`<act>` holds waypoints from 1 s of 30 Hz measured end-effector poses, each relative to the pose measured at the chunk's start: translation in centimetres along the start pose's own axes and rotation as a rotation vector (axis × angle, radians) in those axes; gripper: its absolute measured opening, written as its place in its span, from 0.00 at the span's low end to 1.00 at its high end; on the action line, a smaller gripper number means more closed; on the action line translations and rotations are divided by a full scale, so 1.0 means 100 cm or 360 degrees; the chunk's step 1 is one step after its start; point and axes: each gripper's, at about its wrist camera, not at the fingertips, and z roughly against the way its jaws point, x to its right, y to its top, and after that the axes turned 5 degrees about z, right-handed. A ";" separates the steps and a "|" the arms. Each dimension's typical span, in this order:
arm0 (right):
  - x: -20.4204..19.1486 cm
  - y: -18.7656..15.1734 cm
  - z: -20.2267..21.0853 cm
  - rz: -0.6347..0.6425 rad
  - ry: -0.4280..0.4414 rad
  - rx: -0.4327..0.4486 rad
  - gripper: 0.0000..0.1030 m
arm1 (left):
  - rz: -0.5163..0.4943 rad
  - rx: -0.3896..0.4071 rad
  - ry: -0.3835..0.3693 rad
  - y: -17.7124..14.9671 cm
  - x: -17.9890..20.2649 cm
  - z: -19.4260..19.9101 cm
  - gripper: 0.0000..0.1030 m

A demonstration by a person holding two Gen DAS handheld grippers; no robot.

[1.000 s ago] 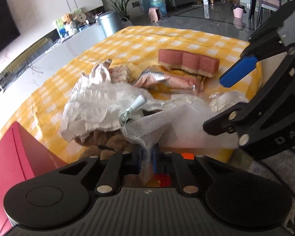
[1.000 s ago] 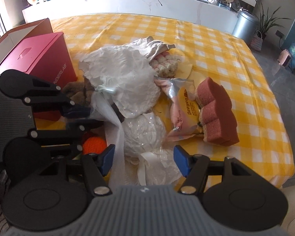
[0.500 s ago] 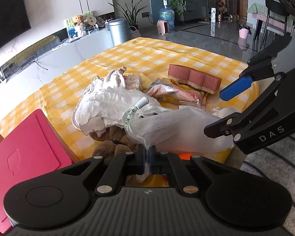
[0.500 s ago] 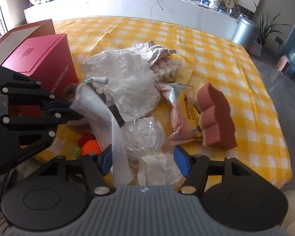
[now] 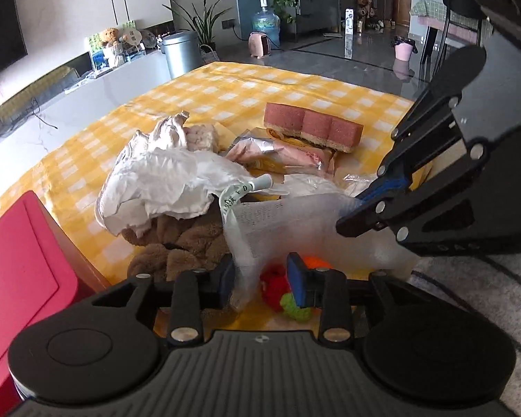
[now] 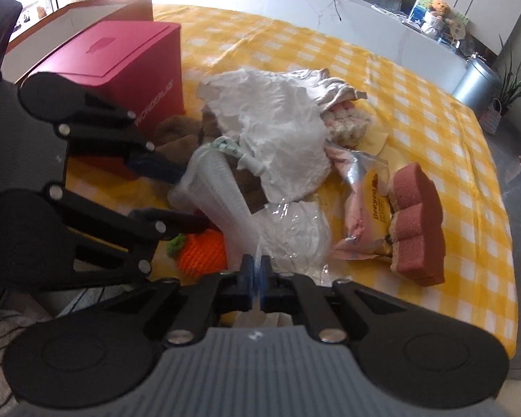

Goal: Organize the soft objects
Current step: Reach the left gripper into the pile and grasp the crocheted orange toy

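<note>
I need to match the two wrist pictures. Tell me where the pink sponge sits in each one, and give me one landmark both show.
Left wrist view: the pink sponge lies upper centre-right on the yellow checked cloth, just behind the snack packet.
Right wrist view: the pink sponge lies at the right, at the packet's right side, near the table's front edge.
Shared landmark: the red box, lower left in the left view and upper left in the right view.

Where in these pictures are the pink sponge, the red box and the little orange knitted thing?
Sponge (image 6: 416, 222), right wrist view: on its pink top face.
Red box (image 6: 121, 48), right wrist view: on its lid.
Orange knitted toy (image 6: 201, 253), right wrist view: on its orange body, beside the green leaf.
</note>
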 end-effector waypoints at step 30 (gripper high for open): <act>0.039 -0.022 0.026 -0.0460 0.0103 0.0344 0.00 | -0.0125 -0.0204 -0.0066 0.014 0.015 -0.030 0.51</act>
